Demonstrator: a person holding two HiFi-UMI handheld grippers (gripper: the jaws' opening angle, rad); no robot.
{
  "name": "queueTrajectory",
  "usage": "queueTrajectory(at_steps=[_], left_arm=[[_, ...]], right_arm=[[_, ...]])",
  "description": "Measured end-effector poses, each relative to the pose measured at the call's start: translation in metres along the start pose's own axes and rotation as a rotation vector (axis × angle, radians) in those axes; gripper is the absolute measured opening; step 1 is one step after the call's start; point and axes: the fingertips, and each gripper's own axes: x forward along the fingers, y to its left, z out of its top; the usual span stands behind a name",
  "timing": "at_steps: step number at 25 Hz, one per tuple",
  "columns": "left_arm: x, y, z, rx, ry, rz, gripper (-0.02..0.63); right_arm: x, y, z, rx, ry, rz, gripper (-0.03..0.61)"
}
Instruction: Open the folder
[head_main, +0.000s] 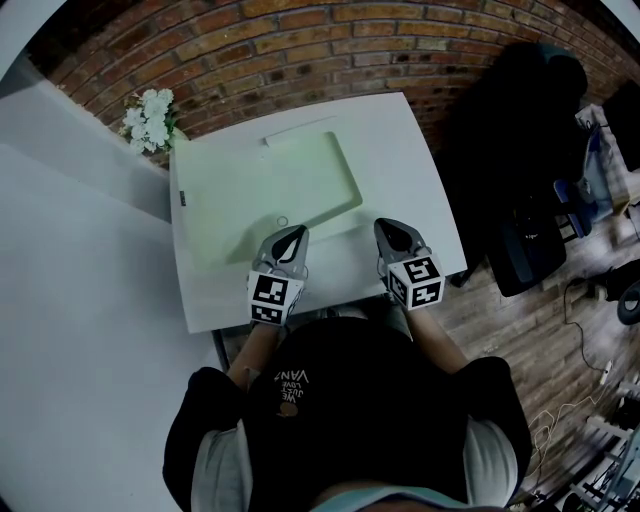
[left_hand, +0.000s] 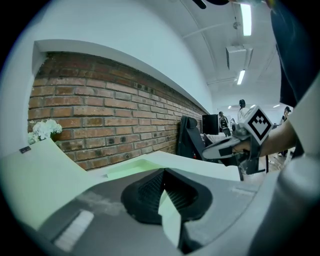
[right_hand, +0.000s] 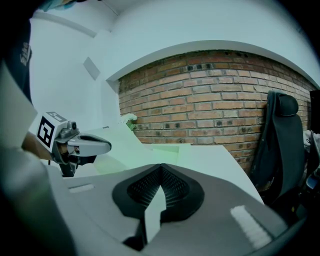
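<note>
A pale green translucent folder (head_main: 270, 195) lies flat on the white table (head_main: 410, 170), with a small ring mark near its front edge. My left gripper (head_main: 297, 233) has its tip at that front edge, jaws shut. Between its jaws (left_hand: 164, 172) only a green sliver shows, and whether they pinch the cover cannot be told. The right gripper (head_main: 385, 226) hovers over bare table just right of the folder, its jaws (right_hand: 161, 167) together with nothing in them. Each gripper shows in the other's view: the left gripper (right_hand: 102, 146), the right gripper (left_hand: 207, 152).
White flowers (head_main: 148, 118) stand at the table's far left corner against a brick wall (head_main: 300, 40). A black office chair (head_main: 520, 110) stands right of the table, with bags and cables on the wooden floor (head_main: 540, 250). A white ledge runs along the left.
</note>
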Motion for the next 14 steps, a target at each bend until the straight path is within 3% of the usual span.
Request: queueTrajectory(at_steps=[14], left_arm=[[-0.0022, 0.002, 0.0009, -0.004, -0.004, 0.012, 0.001]], right_arm=[[0.0012, 0.0001, 0.0011, 0.005, -0.003, -0.008, -0.003]])
